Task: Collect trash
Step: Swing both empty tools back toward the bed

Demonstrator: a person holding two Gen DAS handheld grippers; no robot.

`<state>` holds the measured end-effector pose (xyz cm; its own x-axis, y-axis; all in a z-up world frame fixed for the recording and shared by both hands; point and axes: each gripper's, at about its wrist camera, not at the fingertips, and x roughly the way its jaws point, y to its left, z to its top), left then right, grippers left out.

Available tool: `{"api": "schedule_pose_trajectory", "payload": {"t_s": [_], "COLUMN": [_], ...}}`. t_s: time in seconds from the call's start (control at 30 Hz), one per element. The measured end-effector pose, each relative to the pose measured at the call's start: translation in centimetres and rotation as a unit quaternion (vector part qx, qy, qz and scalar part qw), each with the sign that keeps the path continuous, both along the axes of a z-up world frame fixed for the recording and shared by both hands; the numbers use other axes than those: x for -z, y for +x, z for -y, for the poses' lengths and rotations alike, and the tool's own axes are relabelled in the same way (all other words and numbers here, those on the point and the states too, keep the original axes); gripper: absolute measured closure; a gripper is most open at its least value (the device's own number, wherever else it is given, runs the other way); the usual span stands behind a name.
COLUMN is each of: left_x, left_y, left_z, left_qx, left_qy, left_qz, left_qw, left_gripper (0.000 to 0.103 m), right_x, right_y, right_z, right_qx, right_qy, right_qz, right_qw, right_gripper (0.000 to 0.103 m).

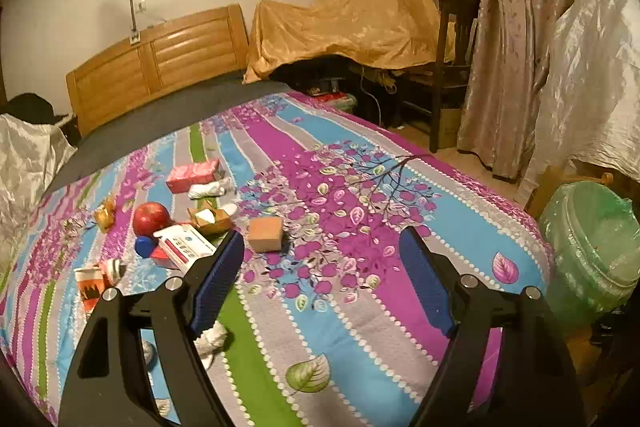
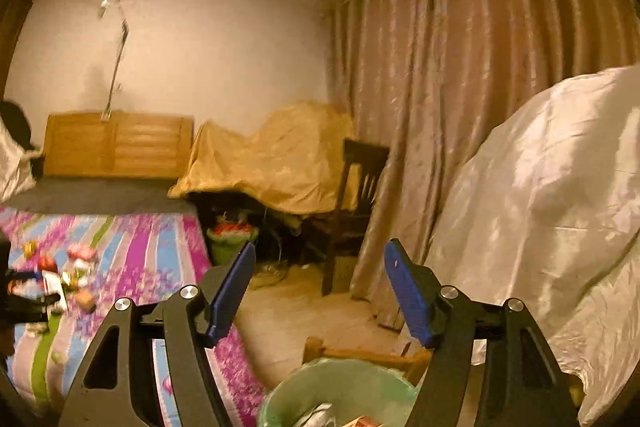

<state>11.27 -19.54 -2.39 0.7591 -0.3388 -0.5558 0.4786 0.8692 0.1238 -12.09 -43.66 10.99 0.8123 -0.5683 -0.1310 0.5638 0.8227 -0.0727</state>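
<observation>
In the left wrist view, the left tongs (image 1: 322,259) are wide open and hold nothing. They hang over the bed (image 1: 460,227) with its bright striped cover. A lot of stuff lies on the bed, off to the left side. There is a small brown box (image 1: 265,233) just past the left blue pad, a red and white box (image 1: 185,246), a red apple (image 1: 151,218), a blue ball (image 1: 144,246), a little open brown box (image 1: 210,218), a pink pack (image 1: 195,175), a white wad (image 1: 207,189), a crumpled gold wrapper (image 1: 105,214) and a paper cup (image 1: 89,287). Another white wad (image 1: 211,339) sits close under the left pad. The green bin (image 1: 592,247) stands beside the bed on the right, well apart from the pile. So I think most of the picking up is yet to be done, though the apple and ball may not be trash at all. In the right wrist view, the right tongs (image 2: 320,291) are open too and hold nothing. They hang right above the bin (image 2: 340,387), which has a green bag in it. Some bits lie inside the bin already, a pale crumpled piece and something orange, but I cannot tell what they are. So a little trash looks to be in. The pile on the bed (image 2: 132,267) shows far off to the left, blurry. The next job, I think, is to go to the pile and pick up more.
</observation>
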Motion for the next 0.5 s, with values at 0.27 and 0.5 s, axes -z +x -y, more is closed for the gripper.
{"api": "schedule_pose_trajectory", "payload": {"t_s": [0.27,0.5], "left_x": [2.0,5.2], "left_y": [-0.4,-0.8], "left_z": [0.6,3.4], "left_qx": [0.023,0.073], "left_qy": [0.040,0.083], "left_qz": [-0.016,-0.065], "left_qw": [0.9988,0.9917], "left_gripper": [0.026,0.026], "right_x": [9.7,35.8], "right_y": [-2.1,-4.4], "right_z": [1.6,2.5], "right_qx": [-0.276,-0.223], "right_qy": [0.228,0.514], "right_qz": [-0.147,-0.212], "right_qw": [0.922,0.801], "right_gripper": [0.033,0.034]}}
